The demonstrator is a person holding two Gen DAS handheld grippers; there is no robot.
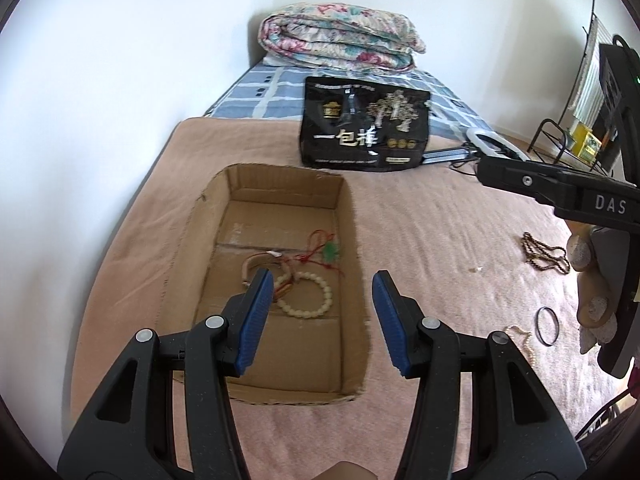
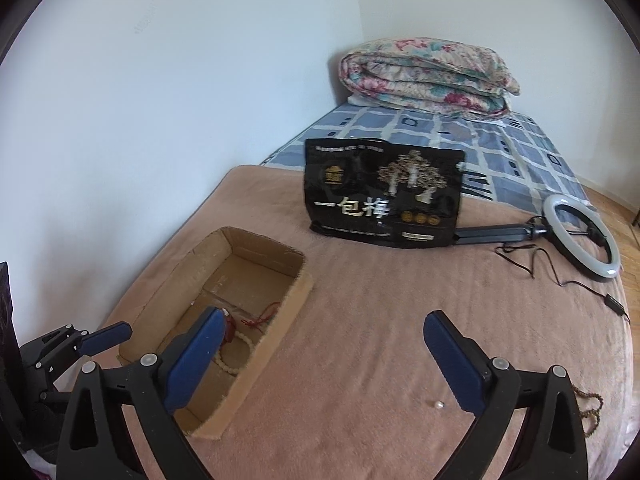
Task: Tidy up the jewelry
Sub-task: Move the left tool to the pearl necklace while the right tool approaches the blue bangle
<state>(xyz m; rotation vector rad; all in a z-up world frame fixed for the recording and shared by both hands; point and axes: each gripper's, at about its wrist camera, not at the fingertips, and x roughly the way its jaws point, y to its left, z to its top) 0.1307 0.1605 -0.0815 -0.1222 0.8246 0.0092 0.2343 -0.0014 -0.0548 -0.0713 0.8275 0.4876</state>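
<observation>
An open cardboard box (image 1: 280,171) lies on the pink blanket. It holds a white bead bracelet (image 1: 307,297), a red cord with a green pendant (image 1: 330,251) and a brown bangle (image 1: 256,263). My left gripper (image 1: 323,284) hovers above the box's near end, open and empty. My right gripper (image 2: 326,320) stands wide open over the blanket, just right of the box (image 2: 260,360), with nothing between its blue pads. On the blanket to the right lie a brown bead necklace (image 1: 544,255), a thin black ring (image 1: 547,326), a pearl strand (image 1: 525,342) and one loose pearl (image 2: 439,404).
A black printed bag (image 2: 384,196) stands behind the box. A ring light (image 2: 580,236) on its arm, with a trailing cable, lies at the bed's right edge. A folded floral quilt (image 2: 428,76) sits at the far end. A white wall runs along the left.
</observation>
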